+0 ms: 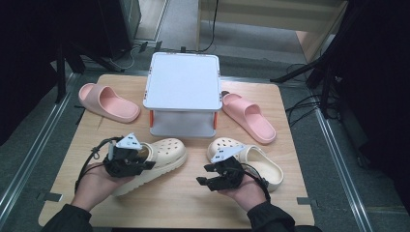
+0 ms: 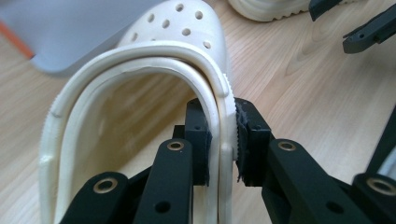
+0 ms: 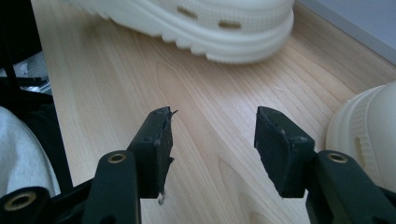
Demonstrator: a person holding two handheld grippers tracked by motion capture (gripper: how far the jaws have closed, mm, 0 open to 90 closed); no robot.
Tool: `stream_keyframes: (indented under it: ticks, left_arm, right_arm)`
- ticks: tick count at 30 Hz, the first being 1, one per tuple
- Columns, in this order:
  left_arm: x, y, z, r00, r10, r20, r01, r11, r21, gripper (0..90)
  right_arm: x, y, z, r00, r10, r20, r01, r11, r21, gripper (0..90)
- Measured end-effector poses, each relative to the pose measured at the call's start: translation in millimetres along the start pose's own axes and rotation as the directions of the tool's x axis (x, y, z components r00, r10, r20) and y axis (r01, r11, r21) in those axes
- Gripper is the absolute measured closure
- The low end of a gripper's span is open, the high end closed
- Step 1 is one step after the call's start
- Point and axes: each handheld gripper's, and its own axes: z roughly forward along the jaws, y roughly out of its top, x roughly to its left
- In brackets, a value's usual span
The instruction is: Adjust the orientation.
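The left cream clog (image 1: 154,162) lies near the front-left part of the table (image 1: 183,208), toe pointing toward the white box (image 1: 183,82) at the middle. The left gripper (image 2: 223,149) has hold of it at the heel opening: one pad sits inside the shoe, the other outside, and together they pinch the thin side wall and the folded strap that runs along the collar. The foam looks light and springy, so I judge it will lift with little effort but may flex or swing from a one-sided grip; the ribbed edge of the collar gives the pads some bite, and a hold low on that wall, close to the sole, seems the steadiest. The right gripper (image 3: 212,140) hovers over bare wood near the front-right part of the table, its jaws standing well apart with nothing between them. Just beside it lies the right cream clog (image 1: 254,162), its toe toward the box; its rounded toe shows at the edge of the right gripper view. Farther back, a pink slide (image 1: 107,101) rests by the back-left corner and another pink slide (image 1: 249,117) lies right of the box.
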Motion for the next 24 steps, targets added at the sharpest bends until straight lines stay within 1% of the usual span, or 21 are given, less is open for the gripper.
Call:
stream_keyframes:
  ticks: [1, 2, 3, 5, 7, 8, 9, 10, 11, 12, 13, 14, 15, 16, 17, 18, 20, 22, 23, 24]
  left_arm:
    - [0.0, 0.0, 0.0, 1.0, 0.0, 0.0, 0.0, 1.0, 0.0, 77.2]
    - [-3.2, 1.7, 4.1, 0.9999, 0.012, 0.008, -0.013, 0.9998, 0.014, 77.2]
    - [-6.0, 2.4, 7.2, 0.9998, 0.017, 0.007, -0.018, 0.9998, 0.012, 77.2]
    - [-10.3, 3.6, 12.2, 0.9996, 0.022, 0.017, -0.023, 0.9994, 0.028, 77.1]
    - [-13.4, 3.4, 15.6, 0.9996, 0.011, 0.026, -0.012, 0.9992, 0.038, 77.0]
    - [-14.4, 2.3, 17.3, 0.9995, 0.011, 0.03, -0.013, 0.9989, 0.044, 76.9]
    - [-14.9, 0.2, 19.9, 0.9991, 0.015, 0.041, -0.017, 0.9984, 0.053, 76.7]
    - [-14.9, 0.2, 19.9, 0.9991, 0.015, 0.041, -0.017, 0.9984, 0.053, 76.4]
    - [-14.5, -1.0, 20.6, 0.9989, 0.016, 0.045, -0.018, 0.9981, 0.058, 76.4]
    - [-13.1, -2.2, 21.1, 0.9985, 0.005, 0.054, -0.008, 0.998, 0.062, 76.2]
    - [-11.9, -3.1, 21.0, 0.9982, 0.0, 0.06, -0.003, 0.9981, 0.061, 75.1]
    - [-10.0, -4.0, 20.0, 0.9974, -0.002, 0.073, -0.001, 0.9986, 0.054, 74.3]
    - [-10.0, -4.0, 20.0, 0.9974, -0.002, 0.073, -0.001, 0.9986, 0.054, 73.3]
    - [-9.6, -3.8, 19.2, 0.9967, -0.005, 0.082, 0.0, 0.9987, 0.052, 71.2]
    - [-8.9, -3.4, 18.1, 0.9951, -0.003, 0.098, -0.002, 0.9985, 0.054, 71.2]
    - [-9.4, -3.2, 16.8, 0.9946, -0.005, 0.104, -0.001, 0.9983, 0.058, 65.8]
    - [-9.2, -3.0, 13.1, 0.9941, 0.006, 0.109, -0.012, 0.9983, 0.058, 64.8]
    - [-6.6, -3.0, 5.1, 0.9935, 0.01, 0.113, -0.015, 0.999, 0.043, 64.2]
    - [-3.4, -3.4, -2.2, 0.9943, 0.005, 0.106, -0.007, 0.9998, 0.02, 64.4]
    - [-3.4, -3.4, -2.2, 0.9943, 0.005, 0.106, -0.007, 0.9998, 0.02, 64.1]
  right_arm:
    - [0.0, 0.0, 0.0, 1.0, 0.0, 0.0, 0.0, 1.0, 0.0, 47.6]
    - [0.9, -1.0, -0.3, 1.0, -0.006, 0.005, 0.006, 1.0, -0.009, 47.8]
    - [0.9, -1.0, -0.3, 1.0, -0.006, 0.005, 0.006, 1.0, -0.009, 47.8]
    - [2.1, -2.1, -0.6, 0.9999, -0.007, 0.011, 0.007, 1.0, -0.01, 47.8]
    - [2.1, -3.0, 0.1, 0.9999, -0.007, 0.012, 0.007, 1.0, -0.012, 47.9]
    - [2.4, -3.3, 0.3, 0.9999, -0.001, 0.013, 0.001, 1.0, -0.013, 48.0]
    - [2.2, -3.7, 0.7, 0.9998, 0.015, 0.016, -0.014, 1.0, -0.018, 48.6]
    - [2.2, -3.7, 0.7, 0.9998, 0.015, 0.016, -0.014, 1.0, -0.018, 48.6]
    - [2.0, -3.8, 0.9, 0.9997, 0.022, 0.015, -0.021, 0.999, -0.026, 51.1]
    - [1.6, -3.9, 1.2, 0.9996, 0.025, 0.014, -0.025, 0.999, -0.033, 53.7]
    - [1.9, -2.9, 1.7, 0.9988, 0.046, 0.015, -0.045, 0.998, -0.048, 56.3]
    - [1.8, -2.3, 2.0, 0.9985, 0.054, 0.013, -0.053, 0.997, -0.052, 59.1]
    - [1.8, -1.6, 2.7, 0.9977, 0.067, 0.008, -0.067, 0.996, -0.063, 60.0]
    - [1.5, -1.1, 3.6, 0.9976, 0.069, 0.005, -0.068, 0.995, -0.071, 61.5]
    - [1.5, -1.1, 3.6, 0.9976, 0.069, 0.005, -0.068, 0.995, -0.071, 61.5]
    - [2.5, 0.1, 5.6, 0.9971, 0.076, 0.006, -0.075, 0.994, -0.075, 64.0]
    - [3.1, 0.4, 6.2, 0.9967, 0.081, 0.007, -0.08, 0.994, -0.076, 65.4]
    - [4.7, 1.4, 7.7, 0.9966, 0.082, 0.006, -0.081, 0.993, -0.08, 68.0]
    - [6.5, 2.9, 9.6, 0.9971, 0.075, 0.011, -0.074, 0.994, -0.081, 69.2]
    - [7.0, 3.5, 10.4, 0.9974, 0.072, 0.011, -0.071, 0.994, -0.081, 69.4]
